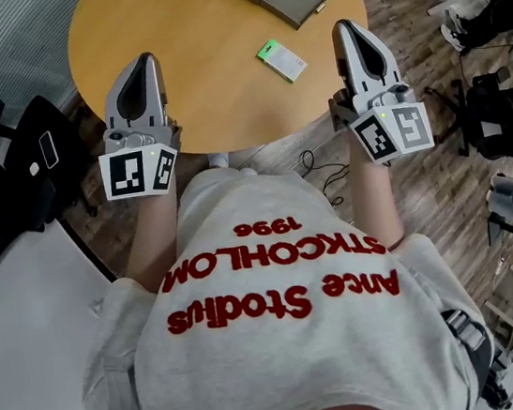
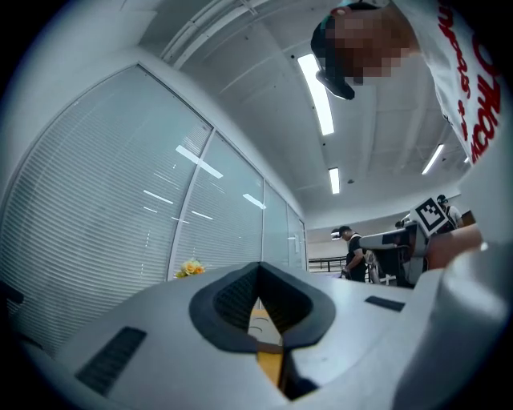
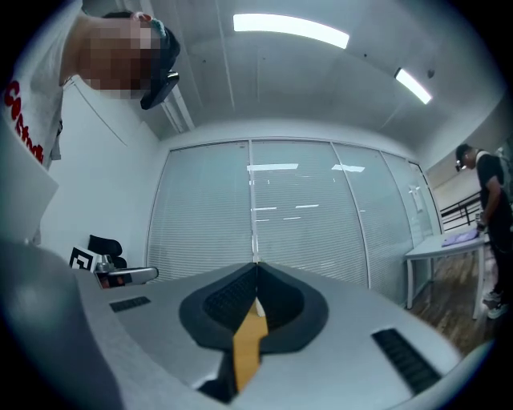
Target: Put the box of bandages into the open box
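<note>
Shut and empty, the left tool [image 1: 145, 61] and right tool [image 1: 346, 27] hover ready to grab the small green-and-white cardboard box [image 1: 282, 60].

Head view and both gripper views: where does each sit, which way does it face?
Head view: on the person's head, steeply down onto the table, left claw, right claw; shirt and forearms show.
Left gripper view: on the left claw, along its shut jaws, up at blinds and ceiling; shirt top right.
Right gripper view: on the right claw, along shut jaws at blinds; shirt top left.
Shared: both gripper views see the blinds.
</note>
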`<state>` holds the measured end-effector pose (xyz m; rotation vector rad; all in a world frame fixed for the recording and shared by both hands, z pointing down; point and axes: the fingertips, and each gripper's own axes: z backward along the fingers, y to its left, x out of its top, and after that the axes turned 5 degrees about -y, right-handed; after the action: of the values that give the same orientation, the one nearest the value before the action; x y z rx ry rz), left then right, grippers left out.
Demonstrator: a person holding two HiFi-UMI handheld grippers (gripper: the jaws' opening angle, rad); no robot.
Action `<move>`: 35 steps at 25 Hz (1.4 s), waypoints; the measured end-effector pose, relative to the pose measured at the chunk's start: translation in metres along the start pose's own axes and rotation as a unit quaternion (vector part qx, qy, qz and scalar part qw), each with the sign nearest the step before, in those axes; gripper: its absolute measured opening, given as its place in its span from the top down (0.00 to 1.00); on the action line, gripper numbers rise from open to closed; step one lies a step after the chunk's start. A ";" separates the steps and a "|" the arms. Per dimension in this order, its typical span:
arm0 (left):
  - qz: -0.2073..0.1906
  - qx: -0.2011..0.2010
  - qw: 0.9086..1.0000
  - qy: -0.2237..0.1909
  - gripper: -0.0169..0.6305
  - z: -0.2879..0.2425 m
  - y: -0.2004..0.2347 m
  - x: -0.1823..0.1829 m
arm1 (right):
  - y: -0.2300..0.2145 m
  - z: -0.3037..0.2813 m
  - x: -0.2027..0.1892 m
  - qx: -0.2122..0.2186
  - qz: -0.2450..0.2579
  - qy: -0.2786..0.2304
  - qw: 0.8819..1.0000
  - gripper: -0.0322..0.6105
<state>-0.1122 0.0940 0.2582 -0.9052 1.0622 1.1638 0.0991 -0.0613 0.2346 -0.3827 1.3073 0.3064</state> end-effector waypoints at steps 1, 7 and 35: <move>0.002 -0.006 1.000 0.000 0.97 -0.009 0.004 -0.001 | -0.003 -0.006 0.002 -0.006 0.003 -0.002 1.000 0.94; 0.011 -0.047 0.999 0.001 0.97 -0.064 0.025 -0.010 | -0.025 -0.038 0.015 -0.058 0.028 -0.034 0.997 0.94; 0.048 -0.068 0.996 0.033 0.97 -0.132 0.031 -0.063 | -0.048 -0.112 -0.052 -0.033 -0.006 0.047 0.998 0.94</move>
<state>-0.1695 -0.0414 0.2829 -1.0139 1.1007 1.3050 0.0094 -0.1545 0.2661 -0.4651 1.3879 0.3248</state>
